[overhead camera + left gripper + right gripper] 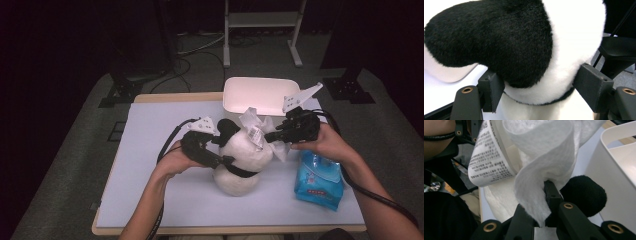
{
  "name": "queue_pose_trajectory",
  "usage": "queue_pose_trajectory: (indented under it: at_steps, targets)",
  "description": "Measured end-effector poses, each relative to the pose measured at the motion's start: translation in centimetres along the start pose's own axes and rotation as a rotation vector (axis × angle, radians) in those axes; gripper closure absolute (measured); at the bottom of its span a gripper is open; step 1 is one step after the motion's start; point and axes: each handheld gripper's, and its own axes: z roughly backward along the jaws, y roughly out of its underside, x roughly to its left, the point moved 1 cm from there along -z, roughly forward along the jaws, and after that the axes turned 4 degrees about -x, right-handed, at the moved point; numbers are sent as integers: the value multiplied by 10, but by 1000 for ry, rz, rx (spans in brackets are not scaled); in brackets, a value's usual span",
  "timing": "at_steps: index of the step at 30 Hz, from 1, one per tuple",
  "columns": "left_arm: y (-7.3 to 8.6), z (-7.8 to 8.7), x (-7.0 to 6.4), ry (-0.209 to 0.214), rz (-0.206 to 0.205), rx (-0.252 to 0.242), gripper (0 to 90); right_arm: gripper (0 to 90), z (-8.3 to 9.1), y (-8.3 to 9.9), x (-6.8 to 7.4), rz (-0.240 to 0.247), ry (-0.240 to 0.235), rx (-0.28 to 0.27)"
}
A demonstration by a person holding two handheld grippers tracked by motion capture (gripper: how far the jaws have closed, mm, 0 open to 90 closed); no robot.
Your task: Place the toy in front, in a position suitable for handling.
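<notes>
A white plush toy (243, 160) with black ears and a black collar stands in the middle of the table. My left gripper (227, 162) is shut on its neck from the left. In the left gripper view its pads (491, 90) press into the white fur (574, 37) on both sides, under a black ear (499, 37). My right gripper (270, 136) comes in from the right, shut on a white wipe (252, 119) held against the toy's head. In the right gripper view the wipe (544, 170) drapes over the gripper (541, 205), beside the toy's printed tag (489, 167) and a black ear (584, 195).
A white bin (230, 100) stands at the table's back edge, just behind the toy; its wall (616, 182) is close on the right in the right gripper view. A blue wipe pack (318, 182) lies at the front right, under the right forearm.
</notes>
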Motion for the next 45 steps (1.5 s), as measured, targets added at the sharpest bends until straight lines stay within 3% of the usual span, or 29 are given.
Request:
queue_pose_trajectory:
  at_steps: [6,12,20,27,34,40,45]
  targets:
    - [1,8,0,-12,-11,25,275,864,-12,-3,0,10,-19,-3]
    - [-4,-3,-5,-2,-32,30,272,864,-7,-21,9,62,1,17]
    - [-7,-14,-7,3,-38,43,259,863,-8,-29,13,88,15,53]
    - [0,-21,-7,20,-12,45,204,863,-4,-8,3,39,9,65]
    - [17,-33,-4,52,9,100,158,864,5,13,-4,-5,17,66]
    - [27,-36,1,52,30,106,114,864,6,21,-7,-28,21,65]
    - [28,-36,4,50,42,97,95,864,4,20,-6,-16,11,61]
